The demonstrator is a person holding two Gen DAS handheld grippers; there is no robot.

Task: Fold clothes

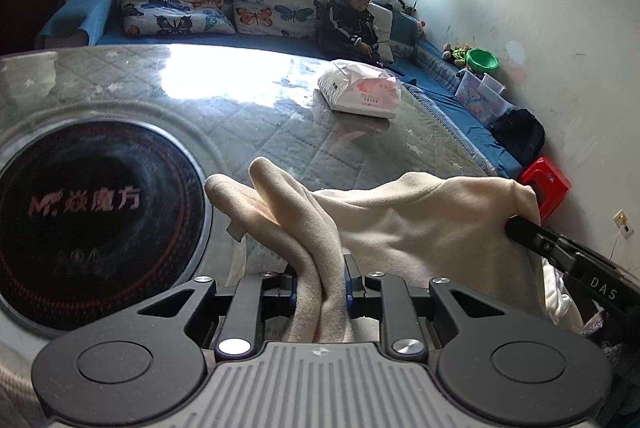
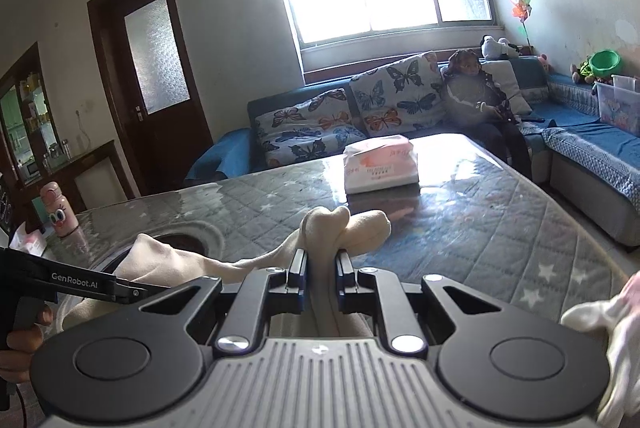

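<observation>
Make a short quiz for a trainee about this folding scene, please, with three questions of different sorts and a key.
1. True or false: the left gripper is clamped on the cream garment.
2. What lies on the quilted table beyond the garment? A) tissue pack B) red box C) green bowl
3. Fill in: the right gripper is shut on the same ____.

Key: 1 true. 2 A, the tissue pack. 3 garment.
</observation>
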